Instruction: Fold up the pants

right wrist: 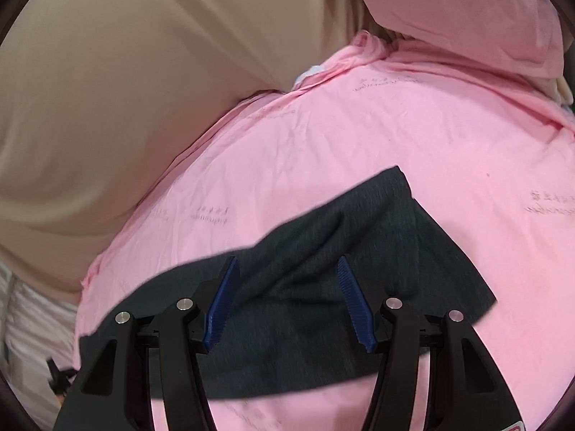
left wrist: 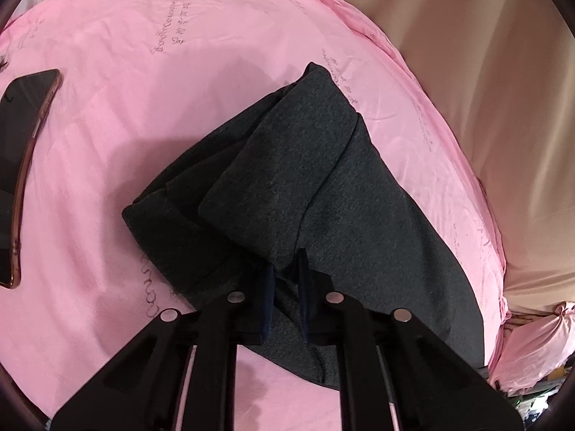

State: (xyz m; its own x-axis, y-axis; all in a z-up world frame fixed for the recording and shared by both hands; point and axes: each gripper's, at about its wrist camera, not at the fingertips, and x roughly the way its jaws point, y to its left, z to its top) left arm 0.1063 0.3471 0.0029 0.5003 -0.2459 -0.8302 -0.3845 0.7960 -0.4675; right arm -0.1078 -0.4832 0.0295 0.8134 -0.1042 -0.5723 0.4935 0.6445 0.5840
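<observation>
Dark grey, felt-textured pants [left wrist: 287,186] lie folded in soft layers at frame centre on a wrinkled pink sheet [left wrist: 125,143]. The left gripper [left wrist: 287,280] is clenched on a fold of their near edge. The right gripper [right wrist: 287,298] hangs released, ribbed blue pads [right wrist: 222,305] spread above the cloth. A glossy phone [left wrist: 21,165] rests at left.

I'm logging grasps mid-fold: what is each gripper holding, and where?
Left gripper pinches the pants at a near fabric fold; right gripper holds nothing.
</observation>
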